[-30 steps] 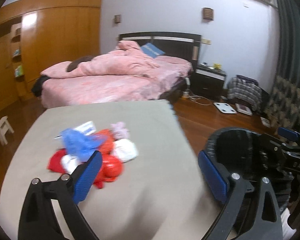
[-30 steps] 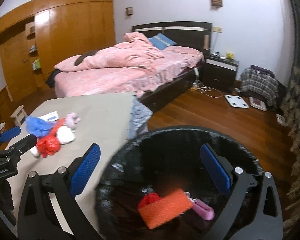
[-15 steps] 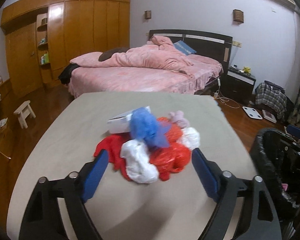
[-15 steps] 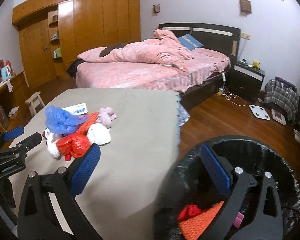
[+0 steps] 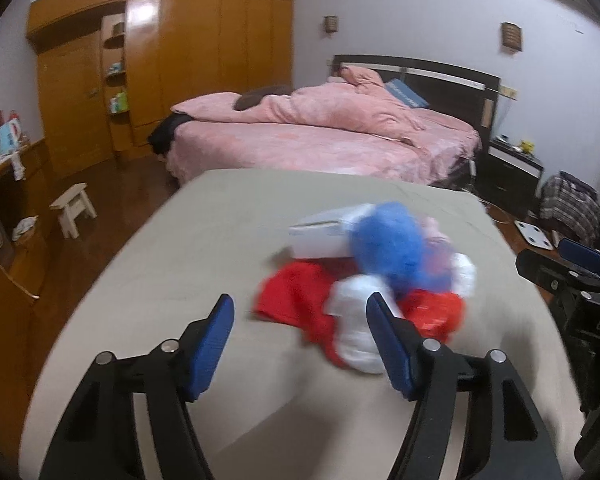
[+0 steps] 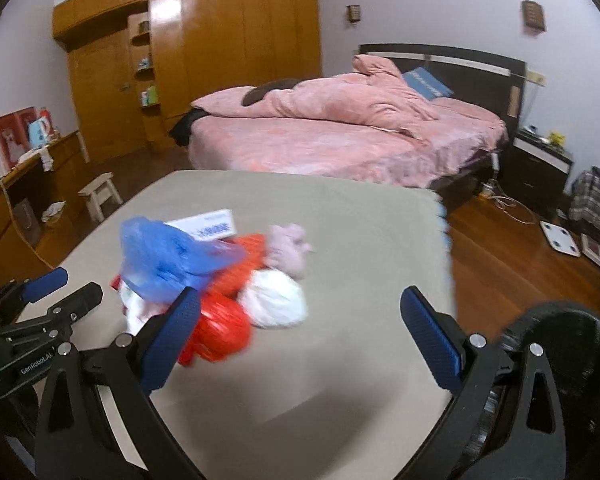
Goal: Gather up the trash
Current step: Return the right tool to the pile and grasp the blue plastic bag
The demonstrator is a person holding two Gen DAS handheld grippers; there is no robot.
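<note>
L tongs [image 5: 300, 334] jaws just closing, nothing gripped; R tongs [image 6: 300, 324] wide open, empty. Both above trash pile [image 5: 376, 276] on table [image 5: 188, 248].

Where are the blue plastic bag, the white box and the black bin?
blue plastic bag [image 6: 168, 260]: right wrist view, middle of the crumpled bag.
white box [image 5: 320, 236]: left wrist view, its near side face.
black bin [image 6: 572, 344]: right wrist view, its rim, lower right.

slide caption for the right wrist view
Open right gripper nears bagged trash pile on grey table, bin alongside.
</note>
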